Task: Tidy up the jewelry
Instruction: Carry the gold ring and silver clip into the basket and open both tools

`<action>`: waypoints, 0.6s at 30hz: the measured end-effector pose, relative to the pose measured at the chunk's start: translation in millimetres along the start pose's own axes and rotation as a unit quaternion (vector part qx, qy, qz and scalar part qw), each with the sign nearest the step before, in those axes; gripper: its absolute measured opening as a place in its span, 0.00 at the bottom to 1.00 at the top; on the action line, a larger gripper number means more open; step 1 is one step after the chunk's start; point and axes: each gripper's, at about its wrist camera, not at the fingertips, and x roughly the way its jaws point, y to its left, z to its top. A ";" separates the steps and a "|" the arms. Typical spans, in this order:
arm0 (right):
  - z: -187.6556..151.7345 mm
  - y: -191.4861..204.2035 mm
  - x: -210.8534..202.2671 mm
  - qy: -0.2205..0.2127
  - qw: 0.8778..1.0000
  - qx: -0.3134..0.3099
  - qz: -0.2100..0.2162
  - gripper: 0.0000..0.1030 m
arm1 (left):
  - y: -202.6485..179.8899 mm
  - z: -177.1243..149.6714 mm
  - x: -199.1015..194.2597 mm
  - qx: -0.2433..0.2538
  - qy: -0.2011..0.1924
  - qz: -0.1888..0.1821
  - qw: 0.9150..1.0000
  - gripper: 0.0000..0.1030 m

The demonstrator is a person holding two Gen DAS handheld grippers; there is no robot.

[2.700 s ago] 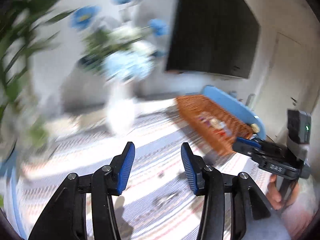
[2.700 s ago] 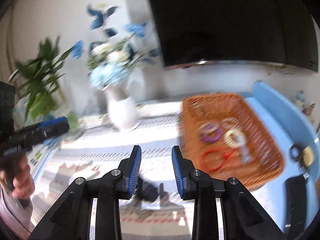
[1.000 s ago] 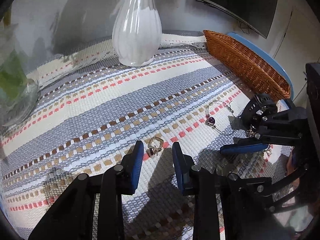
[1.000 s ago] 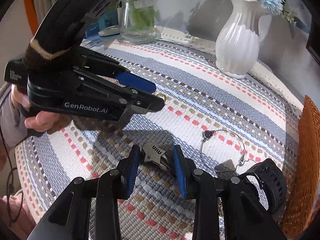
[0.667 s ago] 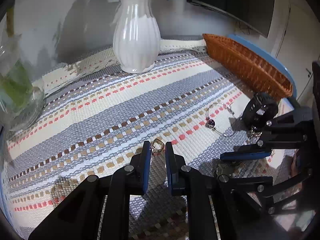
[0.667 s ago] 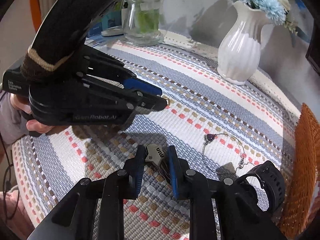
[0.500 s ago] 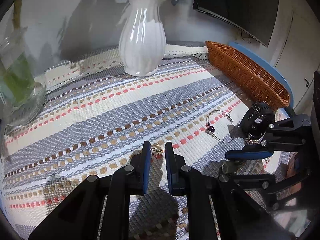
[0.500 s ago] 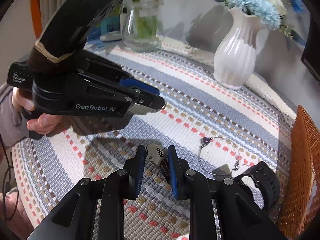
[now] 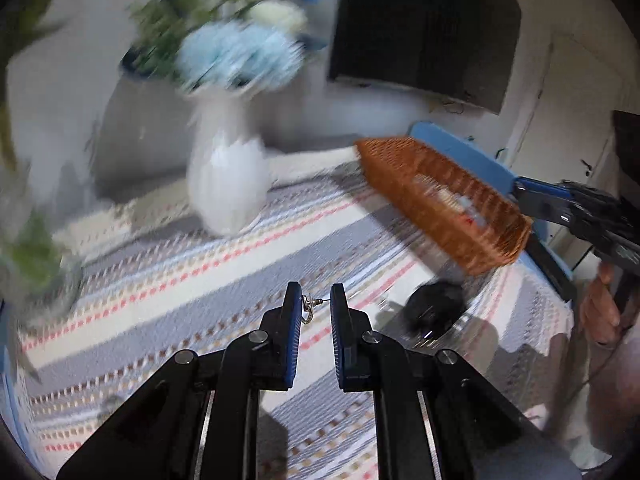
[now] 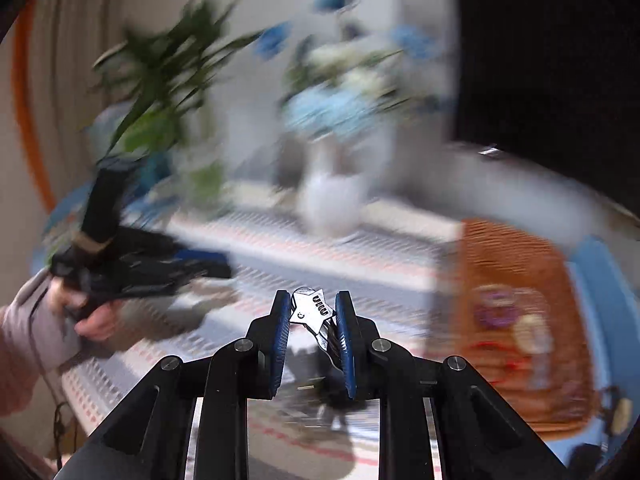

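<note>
My left gripper (image 9: 316, 304) is shut on a small gold earring (image 9: 308, 309), held above the striped mat (image 9: 200, 280); the earring's post reaches across to the right pad. My right gripper (image 10: 310, 308) is shut on a silver metal charm (image 10: 314, 310) with letters stamped on it, also held off the mat. The orange wicker basket (image 9: 440, 208) (image 10: 516, 264) stands at the right and holds a purple ring (image 10: 496, 314), a cream bracelet and a red cord. In the left wrist view the right gripper (image 9: 524, 196) is beside the basket's far side.
A black watch (image 9: 436, 308) lies on the mat in front of the basket. A white vase (image 9: 228, 188) (image 10: 332, 200) of blue flowers stands at the back, with a green plant (image 10: 160, 92) to its left. A dark screen (image 9: 424, 24) hangs behind. A hand (image 10: 96, 320) holds the blurred left gripper (image 10: 224, 268).
Both grippers closed on their pieces on the mat and then rose with them. The right one swung toward the basket. Both views are now blurred by motion.
</note>
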 end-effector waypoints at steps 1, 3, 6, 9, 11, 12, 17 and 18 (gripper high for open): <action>4.0 -18.1 -4.3 -0.003 1.000 0.028 -0.001 0.22 | -8.8 8.6 0.5 0.005 -0.004 -0.009 1.000 0.13; 7.5 -57.5 -9.9 -0.007 0.994 0.103 0.025 0.22 | -31.0 29.2 4.7 0.022 -0.012 -0.031 0.999 0.13; 3.2 -103.6 -20.0 -0.013 0.985 0.170 -0.001 0.22 | -66.2 55.2 19.8 0.048 -0.023 -0.057 0.997 0.13; -7.3 -137.8 -22.7 -0.009 0.977 0.212 -0.030 0.22 | -97.2 71.6 43.0 0.061 -0.021 -0.086 0.994 0.13; -14.2 -154.8 -19.5 0.004 0.972 0.229 -0.047 0.22 | -116.7 77.9 59.2 0.068 -0.013 -0.102 0.992 0.13; -17.3 -159.5 -16.6 0.011 0.971 0.229 -0.064 0.22 | -125.6 79.6 69.0 0.071 -0.006 -0.110 0.991 0.13; -33.3 -177.8 -3.4 0.041 0.966 0.228 -0.114 0.22 | -165.0 76.7 113.0 0.094 0.036 -0.132 0.986 0.13; -36.5 -181.9 -0.1 0.046 0.965 0.233 -0.116 0.22 | -170.7 74.7 119.8 0.098 0.044 -0.134 0.985 0.13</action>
